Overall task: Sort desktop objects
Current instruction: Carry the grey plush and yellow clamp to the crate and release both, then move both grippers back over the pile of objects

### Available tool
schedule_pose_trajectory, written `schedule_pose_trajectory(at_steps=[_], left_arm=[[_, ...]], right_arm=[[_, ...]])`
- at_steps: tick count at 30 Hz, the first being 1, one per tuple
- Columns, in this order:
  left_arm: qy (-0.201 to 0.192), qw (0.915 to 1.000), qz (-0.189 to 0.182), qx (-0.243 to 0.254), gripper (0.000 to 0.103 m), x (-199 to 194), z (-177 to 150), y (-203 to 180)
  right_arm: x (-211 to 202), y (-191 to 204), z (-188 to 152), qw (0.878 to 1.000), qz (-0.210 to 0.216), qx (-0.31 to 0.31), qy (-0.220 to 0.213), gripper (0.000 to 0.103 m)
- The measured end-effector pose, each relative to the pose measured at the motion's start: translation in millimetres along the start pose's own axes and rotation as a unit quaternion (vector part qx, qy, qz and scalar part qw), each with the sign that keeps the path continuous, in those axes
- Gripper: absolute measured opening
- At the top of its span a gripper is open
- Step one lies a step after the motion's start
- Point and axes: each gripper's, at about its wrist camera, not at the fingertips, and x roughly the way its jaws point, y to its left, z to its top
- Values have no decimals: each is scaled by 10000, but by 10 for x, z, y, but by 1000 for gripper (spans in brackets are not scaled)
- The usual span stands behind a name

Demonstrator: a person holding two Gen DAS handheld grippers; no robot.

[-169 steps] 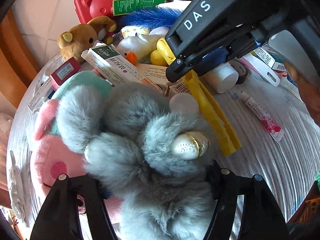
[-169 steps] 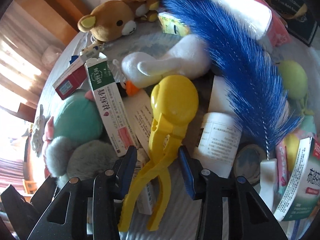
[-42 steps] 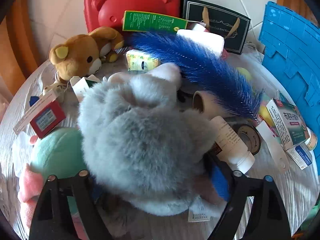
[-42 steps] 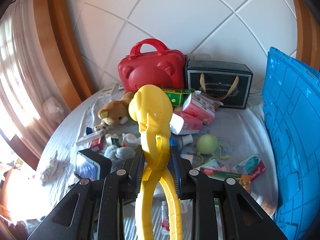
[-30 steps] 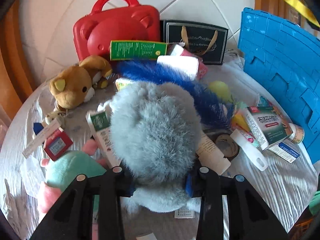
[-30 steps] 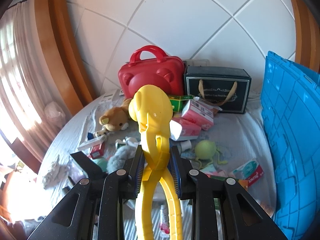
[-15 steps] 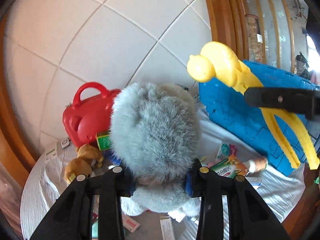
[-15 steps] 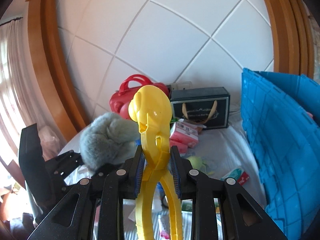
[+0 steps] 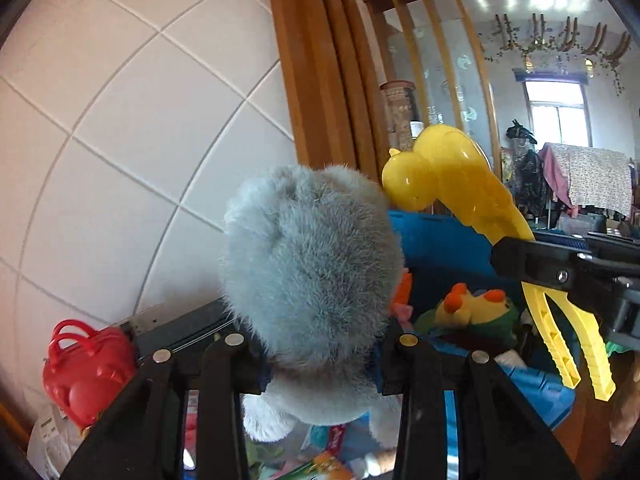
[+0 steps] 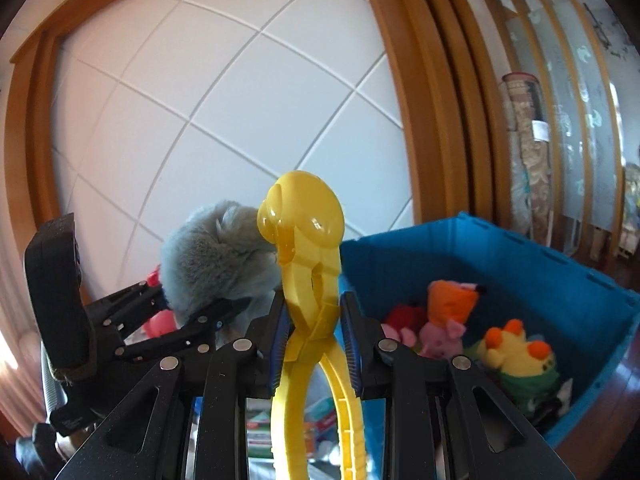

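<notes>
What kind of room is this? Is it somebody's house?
Most likely a home's living area. There is a blue bin full of stuffed toys, a window with clothes draped on a rack at the back, and a wooden slatted screen beside a white panelled wall.

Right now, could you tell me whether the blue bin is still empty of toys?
No, the blue bin already holds several plush toys, including a yellow plush with orange tufts and an orange-headed one.

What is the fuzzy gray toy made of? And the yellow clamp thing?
The gray toy looks like soft plush with fluffy fake fur; you can see fine hairs sticking out. The yellow clamp looks like hard, shiny plastic, since light glints off its smooth round head.
</notes>
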Motion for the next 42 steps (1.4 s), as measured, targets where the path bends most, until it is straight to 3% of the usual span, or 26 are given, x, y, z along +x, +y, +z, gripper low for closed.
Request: schedule_pose_trajectory(at_steps=[6, 12, 15, 16, 17, 18, 28, 33, 42], left_arm=[[42, 9993, -335, 133, 36, 600, 371, -670], [195, 9992, -340, 78, 41, 1026, 519, -1015], [249, 9995, -170, 47, 60, 1131, 552, -1099], [254, 9996, -110, 62, 75, 1143, 558, -1124], [238, 9997, -62, 82, 83, 1148, 567, -1127], [229, 9997, -7, 118, 83, 1162, 587, -1146], [303, 9985, 444, 92, 84, 1124, 558, -1175], [282, 9975, 629, 139, 84, 1004, 509, -1209], [269, 9953, 923, 96, 84, 818, 429, -1220]], right_arm=[[21, -782, 136, 9984, -552, 115, 92, 25], [187, -1358, 132, 9952, -890, 244, 323, 26], [263, -1615, 135, 9935, -1021, 345, 356, 33], [265, -1689, 140, 9932, -1038, 387, 359, 40], [287, -1756, 158, 9925, -1091, 420, 349, 56], [300, -1815, 172, 9920, -1148, 423, 318, 63], [201, -2032, 160, 9920, -1128, 542, 159, 67], [46, -1988, 132, 9931, -1034, 561, 18, 80], [-96, -1775, 153, 9964, -800, 261, -100, 83]])
